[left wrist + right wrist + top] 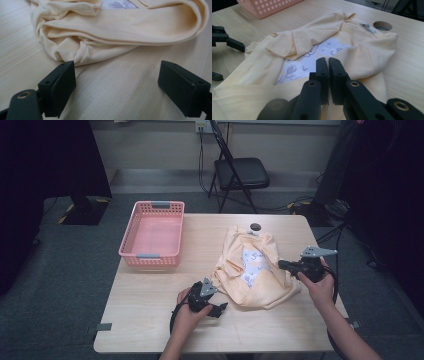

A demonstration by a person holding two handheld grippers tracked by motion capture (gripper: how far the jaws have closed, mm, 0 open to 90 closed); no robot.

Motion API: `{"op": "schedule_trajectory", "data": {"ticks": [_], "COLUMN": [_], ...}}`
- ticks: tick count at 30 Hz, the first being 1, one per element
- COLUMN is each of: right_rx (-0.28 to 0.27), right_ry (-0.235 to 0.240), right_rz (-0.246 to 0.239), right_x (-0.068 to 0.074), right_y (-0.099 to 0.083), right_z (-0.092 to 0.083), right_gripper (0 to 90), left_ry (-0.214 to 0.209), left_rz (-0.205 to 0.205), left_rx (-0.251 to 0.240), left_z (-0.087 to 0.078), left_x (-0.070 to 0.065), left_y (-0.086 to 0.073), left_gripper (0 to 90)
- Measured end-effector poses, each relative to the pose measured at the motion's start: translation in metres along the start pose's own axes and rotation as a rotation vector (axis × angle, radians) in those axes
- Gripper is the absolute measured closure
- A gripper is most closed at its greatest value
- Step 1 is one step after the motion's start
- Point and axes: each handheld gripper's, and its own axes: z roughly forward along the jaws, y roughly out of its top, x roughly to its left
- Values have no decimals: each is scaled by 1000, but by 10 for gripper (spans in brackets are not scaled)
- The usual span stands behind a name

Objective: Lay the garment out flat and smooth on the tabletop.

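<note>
A pale yellow shirt (pixel 255 270) with a white printed patch lies crumpled right of the table's middle. My right gripper (pixel 283 265) is at its right edge. In the right gripper view its jaws (pixel 328 62) are pressed together above the print, and a strip of the yellow shirt (pixel 362 55) shows between their bases, so they appear shut on a thin fold. My left gripper (pixel 220 309) rests on the table by the shirt's near left corner. Its jaws (pixel 117 85) stand wide apart with bare wood between them, and the bunched shirt hem (pixel 75 52) lies just beyond the left jaw.
An empty pink basket (pixel 152 232) stands at the table's back left, its corner (pixel 269 6) seen from the right gripper. A round cable hole (pixel 255 226) lies just behind the shirt. A black folding chair (pixel 240 172) stands on the floor beyond the table.
</note>
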Motion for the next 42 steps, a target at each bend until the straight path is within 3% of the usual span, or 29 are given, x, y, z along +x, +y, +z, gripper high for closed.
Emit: {"op": "schedule_trajectory", "data": {"ticks": [16, 30, 33, 34, 36, 39, 42], "right_rx": [-30, 8, 7, 13, 40, 35, 25], "right_ry": [-108, -284, -318, -311, -335, -273, -204], "right_rz": [54, 113, 134, 130, 89, 81, 65], "right_x": [-50, -115, -121, -120, -111, -94, -74], "right_y": [3, -2, -2, -2, -2, -4, -8], "right_z": [-38, -61, -59, -57, -52, -42, -33], "right_gripper": [869, 863, 740, 738, 605, 392, 288], "left_ry": [0, -1, -1, -1, 0, 0, 0], "left_rz": [0, 0, 0, 0, 0, 0, 0], "left_rx": [1, 0, 0, 0, 0, 0, 1], "left_z": [0, 0, 0, 0, 0, 0, 0], "left_x": [0, 0, 0, 0, 0, 0, 0], "left_y": [0, 0, 0, 0, 0, 0, 0], "left_gripper": [146, 146, 146, 146, 146, 146, 146]}}
